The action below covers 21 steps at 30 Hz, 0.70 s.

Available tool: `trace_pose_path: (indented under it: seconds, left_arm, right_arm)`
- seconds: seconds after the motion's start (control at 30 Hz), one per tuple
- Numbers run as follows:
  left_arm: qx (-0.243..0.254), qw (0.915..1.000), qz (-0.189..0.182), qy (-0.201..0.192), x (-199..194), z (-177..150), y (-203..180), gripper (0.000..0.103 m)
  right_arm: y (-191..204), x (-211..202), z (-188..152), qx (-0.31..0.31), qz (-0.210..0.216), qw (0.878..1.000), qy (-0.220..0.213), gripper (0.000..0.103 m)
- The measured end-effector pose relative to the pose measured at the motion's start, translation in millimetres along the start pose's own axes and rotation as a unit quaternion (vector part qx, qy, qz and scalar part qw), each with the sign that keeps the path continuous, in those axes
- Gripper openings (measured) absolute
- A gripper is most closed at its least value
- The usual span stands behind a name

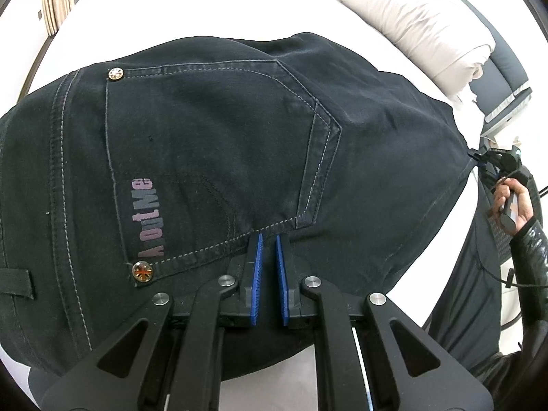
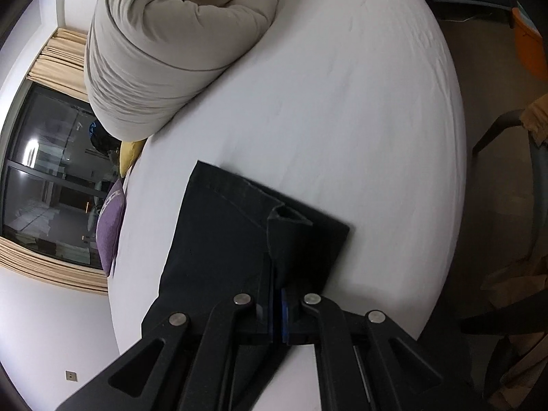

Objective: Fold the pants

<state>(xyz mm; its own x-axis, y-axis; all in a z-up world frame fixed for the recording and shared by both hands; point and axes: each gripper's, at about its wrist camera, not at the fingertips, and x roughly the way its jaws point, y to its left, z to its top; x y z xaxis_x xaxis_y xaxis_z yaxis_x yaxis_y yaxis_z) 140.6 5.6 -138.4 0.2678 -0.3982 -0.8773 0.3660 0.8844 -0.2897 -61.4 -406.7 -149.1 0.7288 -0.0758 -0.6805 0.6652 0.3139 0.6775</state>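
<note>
Dark navy pants (image 1: 212, 144) lie on a white bed (image 1: 191, 3), seat side up, with a back pocket (image 1: 219, 130) bearing pink lettering and metal rivets. My left gripper (image 1: 269, 239) hovers just above the pocket's lower seam, its blue pads a narrow gap apart and holding nothing. My right gripper (image 2: 275, 274) is shut on the leg end of the pants (image 2: 246, 233), the hem fabric pinched between its fingers and lifted a little off the bed. In the left wrist view the right gripper (image 1: 479, 157) shows far right, at the pants' edge.
A rolled beige duvet (image 2: 171, 51) lies at the far side of the bed (image 2: 342, 109); it also shows in the left wrist view (image 1: 428, 34). A purple cushion (image 2: 111, 229) and a yellow one (image 2: 128, 156) sit by the window. A chair (image 2: 513, 188) stands beside the bed.
</note>
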Motion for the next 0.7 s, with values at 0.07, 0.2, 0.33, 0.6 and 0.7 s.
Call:
trace_pose_path:
  seconds: [0.07,0.2,0.33,0.6,0.7]
  left_arm:
    - [0.000,1.0000,-0.001,-0.001,-1,0,0,0.009]
    - [-0.001,1.0000,-0.001,-0.004,-4,-4,2,0.009]
    - [-0.006,0.9999,-0.004,-0.012,-9,-7,5,0.009]
    - [-0.019,0.9994,-0.012,-0.027,-17,-19,12,0.009]
    - [-0.023,0.9992,-0.015,-0.030,-19,-24,15,0.009]
  right_arm:
    - [-3,0,2,-0.004,-0.005,1.000,0.002,0.004]
    - [-1,-2,1,-0.021,-0.024,0.999,-0.002,0.003]
    - [4,-11,2,-0.030,-0.069,0.997,-0.014,0.011]
    - [73,-60,-46,-0.154,-0.024,0.988,0.011,0.054]
    - [84,-45,-94,-0.128,0.093,0.977,0.144,0.054]
